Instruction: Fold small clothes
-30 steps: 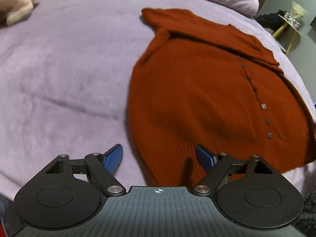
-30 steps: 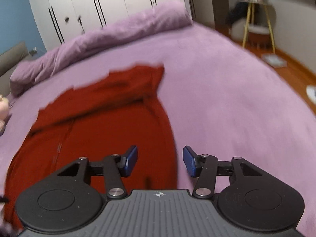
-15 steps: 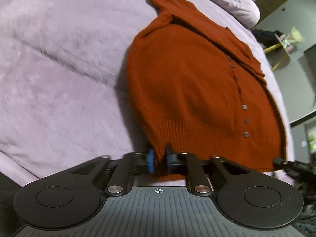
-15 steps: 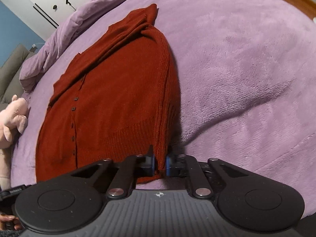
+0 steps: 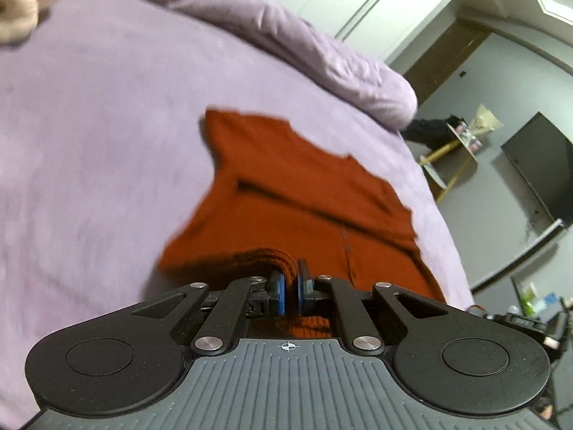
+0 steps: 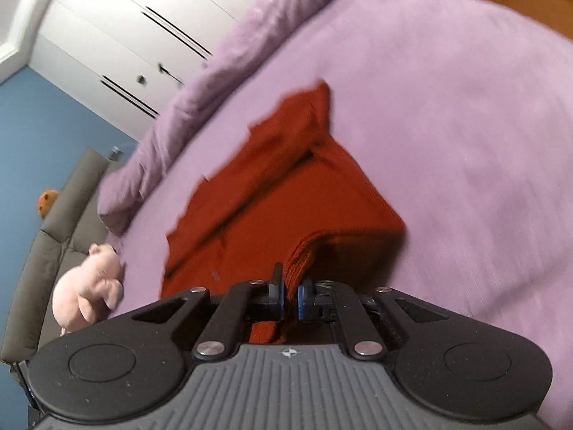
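Rust-red knit cardigan (image 5: 304,193) on purple bed (image 5: 89,125), ribbed near hem bunched and lifted, pinched by left gripper (image 5: 289,292) and right gripper (image 6: 290,295).

No readable txt, labels, brands or nos. anywhere; only a small crosshair mark on each camera housing, no words.

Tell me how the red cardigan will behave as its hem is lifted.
Probably floppy: the cardigan's ribbed hem already bunches and curls where the left tongs pinch it. It likely sags between the left and right tongs. The knit looks thick, so the pads should hold it, and it may drag on the fuzzy blanket.
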A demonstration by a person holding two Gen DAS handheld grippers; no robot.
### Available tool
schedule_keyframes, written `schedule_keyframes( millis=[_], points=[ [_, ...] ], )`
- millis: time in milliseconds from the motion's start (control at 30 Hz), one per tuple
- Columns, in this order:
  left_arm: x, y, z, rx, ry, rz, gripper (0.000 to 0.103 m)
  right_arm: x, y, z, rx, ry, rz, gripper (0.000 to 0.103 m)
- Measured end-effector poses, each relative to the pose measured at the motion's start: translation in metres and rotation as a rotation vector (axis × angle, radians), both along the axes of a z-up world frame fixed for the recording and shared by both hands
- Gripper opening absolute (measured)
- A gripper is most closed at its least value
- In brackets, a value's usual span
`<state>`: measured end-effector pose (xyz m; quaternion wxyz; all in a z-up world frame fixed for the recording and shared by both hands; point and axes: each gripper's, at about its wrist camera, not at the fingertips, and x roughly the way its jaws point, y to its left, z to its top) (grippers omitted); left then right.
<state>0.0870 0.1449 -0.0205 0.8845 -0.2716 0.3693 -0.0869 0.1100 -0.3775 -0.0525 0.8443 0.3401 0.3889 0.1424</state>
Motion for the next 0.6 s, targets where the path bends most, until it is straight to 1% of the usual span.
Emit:
schedule_keyframes(
  millis=[67, 167, 233, 300, 433, 467, 500, 533, 567, 600],
  points=[
    [0.022, -0.001, 0.002, 0.025, -0.008, 0.025, 0.008, 0.021, 0.007, 0.008, -0.017, -0.038, -0.006, 0.006],
    [0.051, -0.003, -0.005, 0.069, 0.018, 0.067, 0.008, 0.055, 0.02, 0.012, -0.062, -0.071, -0.035, 0.006],
    [0.07, -0.007, -0.015, 0.095, 0.045, 0.082, 0.008, 0.077, 0.028, 0.008, -0.081, -0.061, -0.066, 0.006],
    [0.084, -0.011, -0.026, 0.138, 0.072, 0.088, 0.008, 0.098, 0.036, 0.0, -0.118, -0.045, -0.089, 0.006],
    [0.098, -0.013, -0.041, 0.188, 0.109, 0.071, 0.01, 0.127, 0.055, -0.015, -0.232, -0.023, -0.056, 0.006],
    [0.098, -0.011, -0.043, 0.189, 0.108, 0.071, 0.018, 0.131, 0.057, -0.019, -0.253, -0.019, -0.049, 0.006],
    [0.096, -0.008, -0.045, 0.191, 0.104, 0.079, 0.021, 0.133, 0.058, -0.02, -0.267, -0.015, -0.04, 0.007],
    [0.095, -0.004, -0.045, 0.193, 0.095, 0.092, 0.028, 0.135, 0.059, -0.022, -0.278, -0.007, -0.031, 0.011],
    [0.091, 0.001, -0.044, 0.197, 0.078, 0.11, 0.035, 0.133, 0.057, -0.023, -0.276, -0.006, -0.028, 0.012],
    [0.088, 0.006, -0.044, 0.199, 0.064, 0.123, 0.037, 0.129, 0.052, -0.023, -0.27, -0.014, -0.036, 0.013]
  ],
)
